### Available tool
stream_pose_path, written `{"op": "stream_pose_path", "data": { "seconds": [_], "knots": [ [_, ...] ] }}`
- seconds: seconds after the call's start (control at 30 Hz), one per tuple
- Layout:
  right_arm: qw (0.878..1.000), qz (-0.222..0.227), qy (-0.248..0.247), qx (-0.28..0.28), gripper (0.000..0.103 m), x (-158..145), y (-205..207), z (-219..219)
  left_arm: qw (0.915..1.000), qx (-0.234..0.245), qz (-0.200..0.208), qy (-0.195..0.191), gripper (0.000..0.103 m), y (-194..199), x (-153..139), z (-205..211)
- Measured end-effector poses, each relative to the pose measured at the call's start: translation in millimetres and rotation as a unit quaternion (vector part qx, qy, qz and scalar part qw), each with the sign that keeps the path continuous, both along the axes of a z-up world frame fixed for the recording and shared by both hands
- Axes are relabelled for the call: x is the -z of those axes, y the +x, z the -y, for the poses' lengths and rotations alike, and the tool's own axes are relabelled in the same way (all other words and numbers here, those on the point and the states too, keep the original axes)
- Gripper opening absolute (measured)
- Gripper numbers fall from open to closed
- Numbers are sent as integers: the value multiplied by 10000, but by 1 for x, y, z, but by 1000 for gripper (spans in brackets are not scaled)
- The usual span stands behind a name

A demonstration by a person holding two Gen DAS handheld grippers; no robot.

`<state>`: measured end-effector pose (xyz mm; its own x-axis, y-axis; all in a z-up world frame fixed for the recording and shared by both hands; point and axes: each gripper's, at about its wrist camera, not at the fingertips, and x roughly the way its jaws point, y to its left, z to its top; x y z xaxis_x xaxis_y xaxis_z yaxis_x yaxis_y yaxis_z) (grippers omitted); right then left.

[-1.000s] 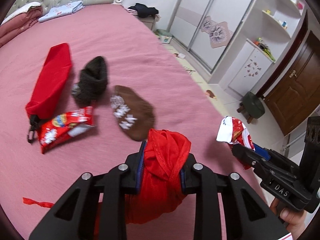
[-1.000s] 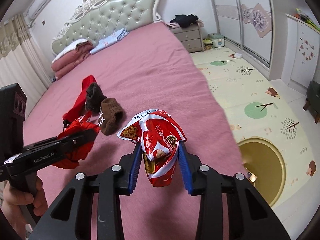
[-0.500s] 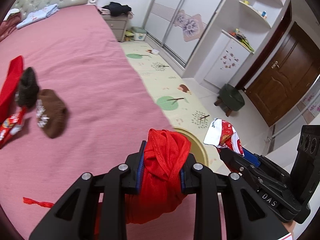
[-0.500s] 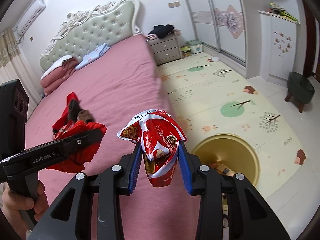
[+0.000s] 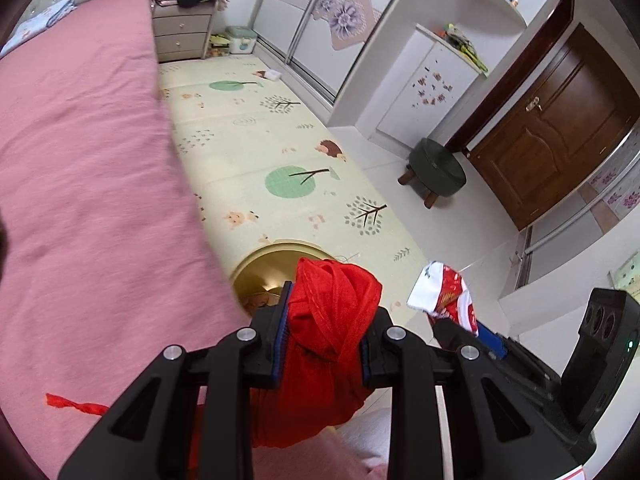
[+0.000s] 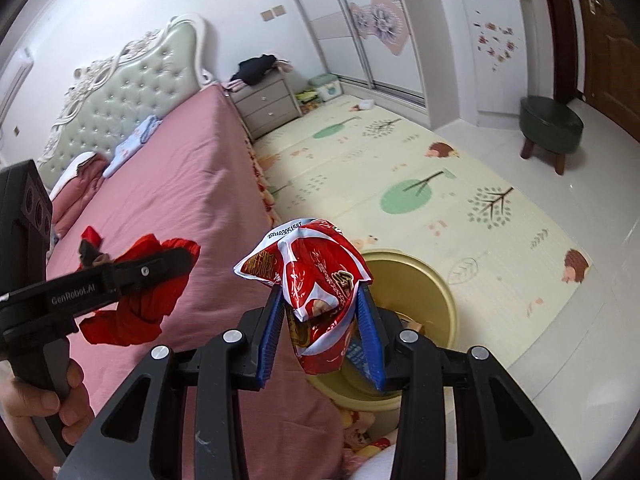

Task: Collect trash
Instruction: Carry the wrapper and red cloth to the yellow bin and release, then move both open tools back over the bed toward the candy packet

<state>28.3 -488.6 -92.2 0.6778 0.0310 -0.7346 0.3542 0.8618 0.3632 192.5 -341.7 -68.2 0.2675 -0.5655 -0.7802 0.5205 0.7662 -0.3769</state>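
My left gripper (image 5: 322, 324) is shut on a crumpled red plastic bag (image 5: 332, 320) and holds it over the bed's edge, just short of the yellow bin (image 5: 256, 270) on the floor. It also shows in the right wrist view (image 6: 140, 276). My right gripper (image 6: 320, 312) is shut on a red and white snack wrapper (image 6: 316, 276) and holds it above the near rim of the yellow bin (image 6: 432, 280). The wrapper also shows in the left wrist view (image 5: 448, 296).
The pink bed (image 5: 80, 184) fills the left. A play mat (image 6: 400, 184) covers the floor beside it. A green stool (image 6: 550, 120), a nightstand (image 6: 266, 106), wardrobe doors and a brown door (image 5: 560, 128) stand beyond. A red strip (image 5: 76, 404) lies on the bed.
Both grippers have swung right, away from the socks and trash on the bed and toward the yellow bin. Each still holds its item.
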Motion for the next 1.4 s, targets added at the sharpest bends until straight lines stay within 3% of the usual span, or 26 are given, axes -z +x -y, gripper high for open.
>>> {"op": "stream_pose_path", "data": {
  "seconds": [0.3, 0.37, 0.43, 0.47, 0.77, 1.4],
  "knots": [
    [9996, -132, 185, 156, 39, 22, 3, 24, 9997, 213, -81, 112, 32, 11, 17, 48],
    [9996, -88, 157, 223, 49, 23, 3, 28, 9997, 227, -40, 121, 49, 11, 16, 52],
    [9995, -100, 117, 281, 56, 23, 2, 31, 9998, 154, 80, 96, 79, 12, 13, 52],
    [9994, -116, 107, 311, 56, 23, 2, 33, 9997, 103, 183, 93, 81, 12, 11, 50],
    [9989, -33, 265, 385, 56, 17, -1, 28, 9979, 58, 530, 373, 82, 7, -3, 31],
    [9978, 401, -342, -407, 56, -43, 18, -57, 9876, -378, 1485, 351, 85, -13, -61, -66]
  ]
}}
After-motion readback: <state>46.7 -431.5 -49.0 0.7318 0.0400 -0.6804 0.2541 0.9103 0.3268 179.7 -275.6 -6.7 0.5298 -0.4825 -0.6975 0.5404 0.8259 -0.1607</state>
